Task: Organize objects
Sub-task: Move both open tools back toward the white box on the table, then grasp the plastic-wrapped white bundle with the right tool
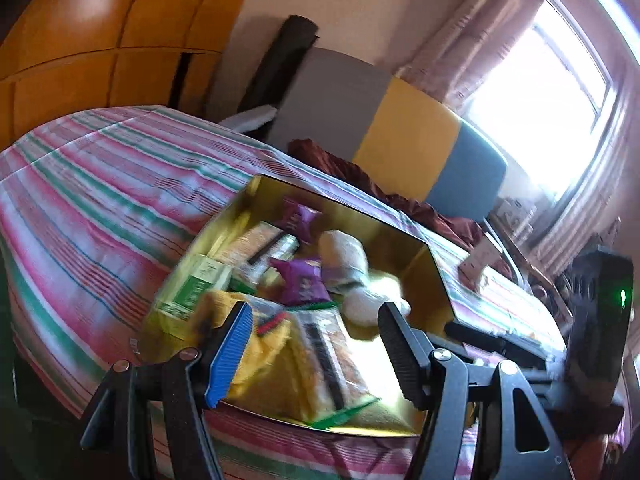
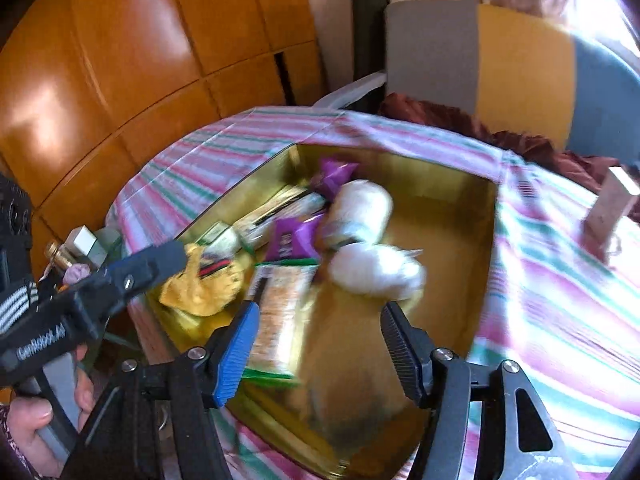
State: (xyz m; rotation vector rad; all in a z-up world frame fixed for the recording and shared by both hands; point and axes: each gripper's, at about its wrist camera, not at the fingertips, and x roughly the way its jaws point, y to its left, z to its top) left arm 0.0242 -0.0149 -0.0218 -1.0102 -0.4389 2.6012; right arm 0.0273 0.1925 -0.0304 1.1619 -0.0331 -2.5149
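Note:
A shiny gold tray (image 1: 434, 276) (image 2: 486, 240) lies on the striped bed. It holds purple snack packets (image 1: 298, 280) (image 2: 290, 244), white rolled bundles (image 1: 346, 256) (image 2: 364, 208), a yellow cloth (image 1: 264, 344) (image 2: 200, 288), a green-and-white box (image 1: 196, 288) and flat biscuit packs (image 1: 324, 356) (image 2: 280, 320). My left gripper (image 1: 316, 344) is open and empty above the tray's near end; it also shows in the right wrist view (image 2: 168, 256) at the tray's left edge. My right gripper (image 2: 318, 344) is open and empty over the tray's near side.
The striped bedsheet (image 1: 100, 208) (image 2: 560, 300) surrounds the tray. A small pink box (image 2: 610, 204) stands on the bed at the right. A maroon blanket (image 1: 360, 172), a coloured headboard (image 1: 408, 136) and an orange wardrobe (image 2: 120, 80) lie beyond. Small bottles (image 2: 80, 248) sit at the left.

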